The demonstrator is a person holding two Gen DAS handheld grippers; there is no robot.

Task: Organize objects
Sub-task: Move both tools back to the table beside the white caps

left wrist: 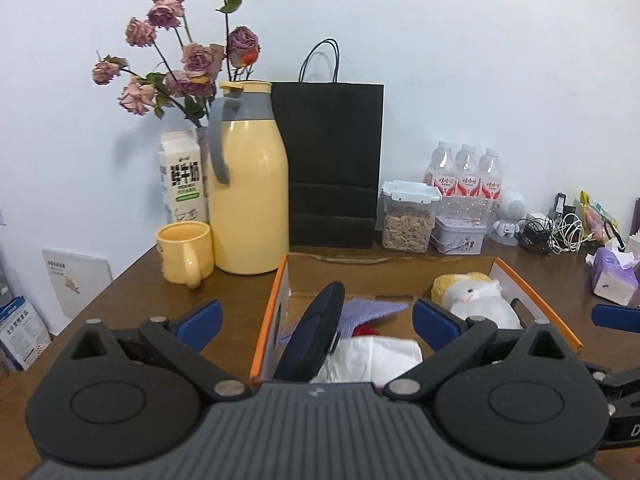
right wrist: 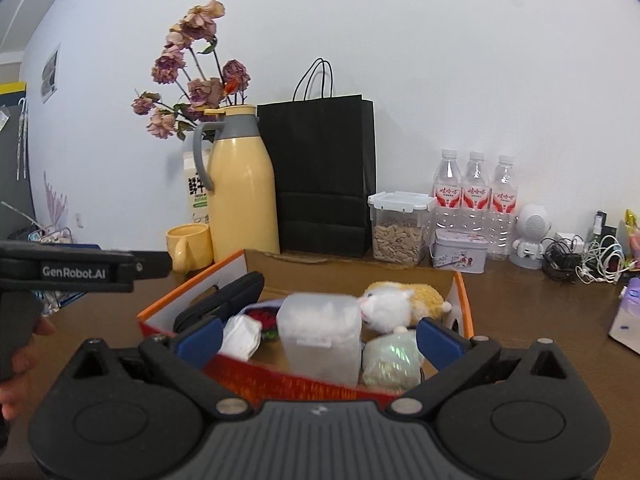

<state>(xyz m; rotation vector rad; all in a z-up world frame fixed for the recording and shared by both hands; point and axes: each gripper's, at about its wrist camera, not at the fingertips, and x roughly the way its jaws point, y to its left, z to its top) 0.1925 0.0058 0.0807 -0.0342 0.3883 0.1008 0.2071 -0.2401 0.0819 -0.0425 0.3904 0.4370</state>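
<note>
both grippers hang over the cardboard box (right wrist: 460,292) with jaws spread wide and nothing held; the left gripper (left wrist: 316,320) is above the dark case (left wrist: 312,332), the right gripper (right wrist: 318,334) above the clear plastic tub (right wrist: 320,336). the plush toy (right wrist: 400,300) lies inside too. judging from this, a careless reach could snag the white cloth (left wrist: 380,356) or knock the tub over

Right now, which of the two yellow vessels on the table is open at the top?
The yellow mug, lidless, left of the box. The taller yellow thermos jug behind it wears a grey-collared lid.
</note>
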